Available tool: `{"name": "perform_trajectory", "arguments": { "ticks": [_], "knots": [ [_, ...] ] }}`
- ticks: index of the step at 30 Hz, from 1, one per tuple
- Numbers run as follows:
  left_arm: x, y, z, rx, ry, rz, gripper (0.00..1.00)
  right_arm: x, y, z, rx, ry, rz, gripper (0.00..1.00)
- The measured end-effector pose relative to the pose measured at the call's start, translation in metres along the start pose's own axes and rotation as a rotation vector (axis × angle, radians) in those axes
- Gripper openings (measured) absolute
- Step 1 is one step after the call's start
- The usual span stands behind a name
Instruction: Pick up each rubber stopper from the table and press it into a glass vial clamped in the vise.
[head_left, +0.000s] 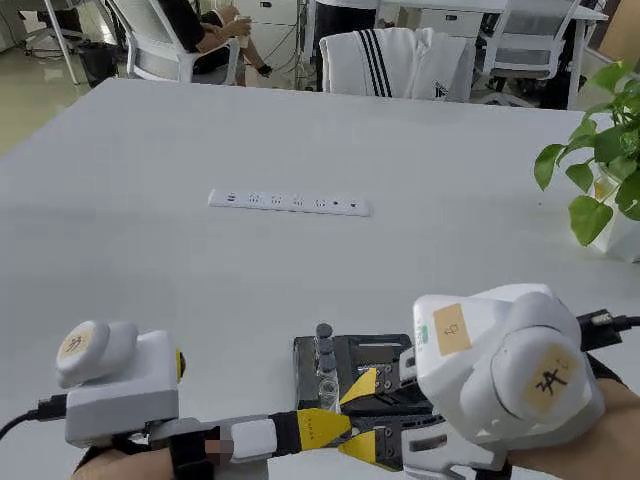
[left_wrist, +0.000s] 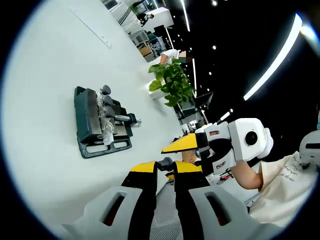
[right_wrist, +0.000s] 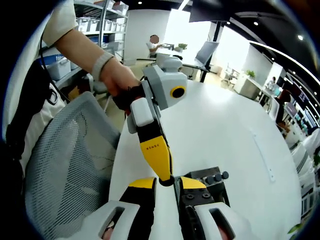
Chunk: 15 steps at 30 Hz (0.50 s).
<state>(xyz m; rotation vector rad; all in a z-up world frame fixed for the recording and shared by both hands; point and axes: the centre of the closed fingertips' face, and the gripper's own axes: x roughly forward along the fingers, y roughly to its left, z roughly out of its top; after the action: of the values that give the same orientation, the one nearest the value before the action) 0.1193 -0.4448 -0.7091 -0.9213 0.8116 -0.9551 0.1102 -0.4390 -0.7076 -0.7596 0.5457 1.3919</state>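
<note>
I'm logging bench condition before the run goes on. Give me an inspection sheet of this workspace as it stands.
Surface: white table, plain top.
Job's things: black vise near the front edge, holding glass vials, some capped with dark stoppers. One rubber stopper is held in the air.
Clutter: white power strip mid-table; potted plant at the right edge.
Grippers: left tool is shut on the rubber stopper. The right tool is open, its jaws on either side of the left tool's tip.
Cables: left cable and right cable, each trailing from a gripper body.
Surroundings: chair with a white jacket and a seated person beyond the table.
</note>
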Motion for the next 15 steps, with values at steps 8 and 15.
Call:
{"name": "perform_trajectory", "arguments": {
  "ticks": [8, 15],
  "knots": [
    [-0.0030, 0.0014, -0.0023, -0.035, 0.003, -0.045, 0.09, -0.0095, 0.0032, 0.0048, -0.006, -0.012, 0.006, 0.12],
    [-0.0055, -0.0001, -0.0029, -0.070, -0.018, -0.078, 0.09, -0.0104, 0.0050, 0.0076, 0.003, -0.021, 0.017, 0.11]
  ]
}}
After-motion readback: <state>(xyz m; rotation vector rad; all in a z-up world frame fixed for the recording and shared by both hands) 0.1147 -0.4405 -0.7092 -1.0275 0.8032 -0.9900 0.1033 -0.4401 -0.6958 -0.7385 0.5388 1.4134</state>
